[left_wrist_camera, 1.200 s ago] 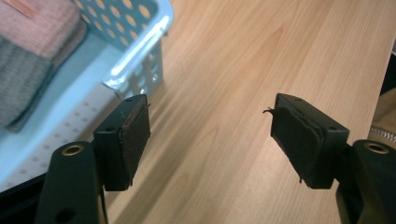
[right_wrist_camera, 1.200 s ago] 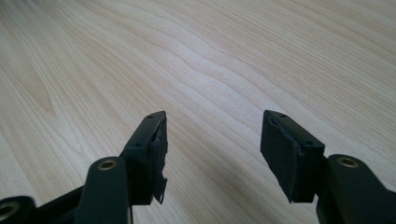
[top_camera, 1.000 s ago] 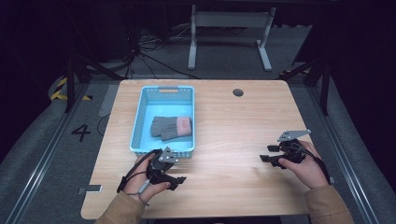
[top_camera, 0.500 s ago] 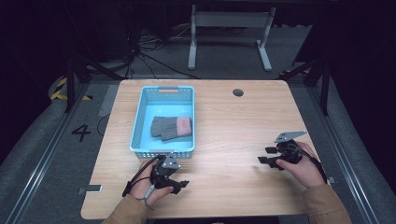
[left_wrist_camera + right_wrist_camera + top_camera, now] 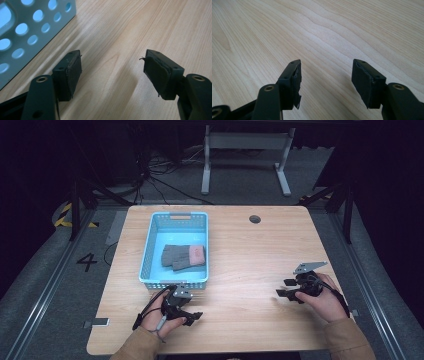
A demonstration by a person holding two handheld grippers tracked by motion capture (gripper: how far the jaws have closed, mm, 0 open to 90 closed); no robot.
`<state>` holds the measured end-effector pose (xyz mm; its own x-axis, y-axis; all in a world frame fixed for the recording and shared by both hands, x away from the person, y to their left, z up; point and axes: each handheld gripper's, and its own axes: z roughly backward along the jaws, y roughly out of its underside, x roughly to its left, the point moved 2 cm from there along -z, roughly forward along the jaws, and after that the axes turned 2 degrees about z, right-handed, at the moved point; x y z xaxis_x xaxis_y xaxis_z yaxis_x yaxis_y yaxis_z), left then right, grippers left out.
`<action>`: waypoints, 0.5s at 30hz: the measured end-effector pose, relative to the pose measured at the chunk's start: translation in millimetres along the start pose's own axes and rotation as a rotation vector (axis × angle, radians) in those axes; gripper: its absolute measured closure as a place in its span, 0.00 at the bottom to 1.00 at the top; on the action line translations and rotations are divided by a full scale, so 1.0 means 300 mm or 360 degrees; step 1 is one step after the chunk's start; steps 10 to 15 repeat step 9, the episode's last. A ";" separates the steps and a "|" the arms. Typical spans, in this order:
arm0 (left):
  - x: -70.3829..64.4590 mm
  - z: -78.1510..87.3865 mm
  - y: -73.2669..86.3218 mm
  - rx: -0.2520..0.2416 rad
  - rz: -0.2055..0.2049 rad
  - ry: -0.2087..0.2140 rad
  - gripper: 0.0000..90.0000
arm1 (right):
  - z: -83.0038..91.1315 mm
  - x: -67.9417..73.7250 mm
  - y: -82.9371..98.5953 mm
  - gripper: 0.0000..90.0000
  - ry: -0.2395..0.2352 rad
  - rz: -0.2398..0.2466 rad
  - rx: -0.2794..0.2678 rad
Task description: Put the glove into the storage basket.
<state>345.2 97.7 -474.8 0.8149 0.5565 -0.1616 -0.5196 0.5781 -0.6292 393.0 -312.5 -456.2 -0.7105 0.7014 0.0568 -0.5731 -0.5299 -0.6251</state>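
glove (image 5: pixel 183 256) in basket (image 5: pixel 150 245), high view

One wooden table (image 5: pixel 240 245), one blue basket (image 5: pixel 150 251), one folded grey glove (image 5: pixel 182 256), two grippers

The person wears tan sleeves (image 5: pixel 345 340). Each hand carries a black tool with 2 jaws, brass-coloured screws and frayed pads (image 5: pixel 75 75); the right tool (image 5: pixel 292 290) has a grey plate.

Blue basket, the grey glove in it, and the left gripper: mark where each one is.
blue basket (image 5: pixel 172 280): high view, near perforated wall.
grey glove (image 5: pixel 176 256): high view, middle of the grey knit.
left gripper (image 5: pixel 112 73): left gripper view, gap midway between its open fingertips.
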 end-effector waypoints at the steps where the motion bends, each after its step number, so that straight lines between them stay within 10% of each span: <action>1: 0.001 -0.001 0.001 0.0009 -0.0003 -0.0012 0.35 | 0.000 -0.001 0.001 0.47 0.0002 0.0002 0.0000; 15: 0.005 0.000 0.001 0.0013 -0.0012 -0.0055 0.35 | 0.005 0.002 -0.001 0.46 0.0002 0.0005 -0.0007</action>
